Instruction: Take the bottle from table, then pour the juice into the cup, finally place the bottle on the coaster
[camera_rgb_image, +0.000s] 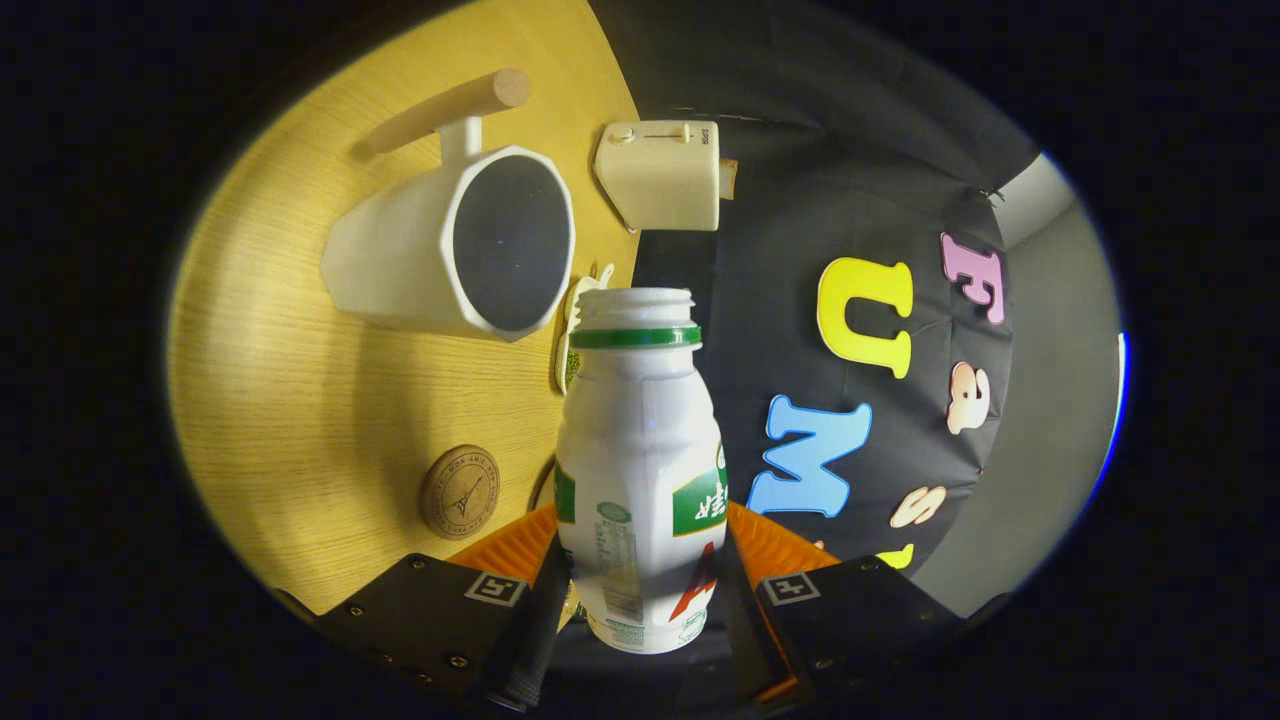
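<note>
Gripper view: your tongs (640, 590) clamp the bottle (640, 470) at frame centre, uncapped, rolled sideways. Its long axis aims at the cup (450, 245) mouth, upper left; coaster (460, 492) on counter (300, 400), lower left.

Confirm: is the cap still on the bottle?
No, the bottle, clamped between the gripper's fingers, has a bare threaded mouth above its green ring.

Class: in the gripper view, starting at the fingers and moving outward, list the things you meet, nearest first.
hand-held gripper shut on the bottle → round wooden coaster → white cup → cream toaster
</note>
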